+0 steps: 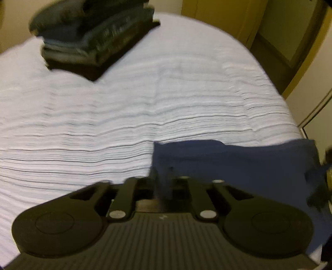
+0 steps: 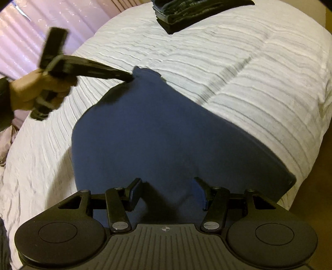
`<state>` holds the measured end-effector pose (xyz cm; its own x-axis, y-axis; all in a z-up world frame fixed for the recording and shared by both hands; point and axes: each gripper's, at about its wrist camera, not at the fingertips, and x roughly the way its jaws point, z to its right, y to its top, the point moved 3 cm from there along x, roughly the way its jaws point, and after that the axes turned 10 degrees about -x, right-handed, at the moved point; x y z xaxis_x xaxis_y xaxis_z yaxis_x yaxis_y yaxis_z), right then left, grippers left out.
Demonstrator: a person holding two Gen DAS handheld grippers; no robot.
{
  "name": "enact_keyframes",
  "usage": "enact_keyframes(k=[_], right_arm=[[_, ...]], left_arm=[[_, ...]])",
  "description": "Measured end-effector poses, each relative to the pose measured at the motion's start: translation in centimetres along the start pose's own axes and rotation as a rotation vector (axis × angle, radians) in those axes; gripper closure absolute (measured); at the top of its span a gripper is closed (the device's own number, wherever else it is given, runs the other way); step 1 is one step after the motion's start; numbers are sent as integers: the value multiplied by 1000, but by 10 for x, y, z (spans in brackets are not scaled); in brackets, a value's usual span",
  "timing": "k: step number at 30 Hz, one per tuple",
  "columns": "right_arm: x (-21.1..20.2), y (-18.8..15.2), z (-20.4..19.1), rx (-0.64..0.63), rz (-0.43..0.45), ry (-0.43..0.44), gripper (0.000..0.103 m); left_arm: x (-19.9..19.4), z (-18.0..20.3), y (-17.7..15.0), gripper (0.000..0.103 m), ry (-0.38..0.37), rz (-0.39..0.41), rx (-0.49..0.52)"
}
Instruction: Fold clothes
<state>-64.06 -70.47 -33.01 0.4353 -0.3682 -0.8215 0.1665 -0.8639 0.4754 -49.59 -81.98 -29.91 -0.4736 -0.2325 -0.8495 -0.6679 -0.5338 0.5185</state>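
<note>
Two Claws Over One Blue Garment on the Bed

Left wrist view: the left claw (image 1: 162, 176) is pointing down at the near left corner of the blue garment (image 1: 238, 166), which is lying flat on the white ribbed bedspread (image 1: 103, 116). Motion blur is hiding the fingertips, so whether the pads are pressing the cloth cannot be told. A stack of folded dark clothes (image 1: 93, 39) is sitting well apart, at the far side of the bed.

Right wrist view: the right claw (image 2: 168, 193) is standing open above the near edge of the blue garment (image 2: 155, 135), with nothing between its pads. A hand (image 2: 39, 91) is holding the left claw (image 2: 129, 77), whose tip is meeting the far corner of the garment; the grip itself is too blurred to judge. The stack of folded dark clothes (image 2: 186, 12) is lying at the far end of the bedspread (image 2: 259, 79).
</note>
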Motion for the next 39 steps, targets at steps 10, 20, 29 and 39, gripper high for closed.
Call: enact_keyframes(k=[10,20,29,39], right_arm=[[-25,-48,-115,-547,-18,-141,20],[46,-112,-145,-962,-55,-420,30],[29,-92,-116,-1008,-26,-374,87],[-38,-41,-101,-1142,-2,-290,89]], left_arm=[[-67,61,-149,40,202,62,629],[-5,98,-208,40,393,181,1100],[10,97,-194,54,405,135,1173],[-46,114,-162,75,395,72,950]])
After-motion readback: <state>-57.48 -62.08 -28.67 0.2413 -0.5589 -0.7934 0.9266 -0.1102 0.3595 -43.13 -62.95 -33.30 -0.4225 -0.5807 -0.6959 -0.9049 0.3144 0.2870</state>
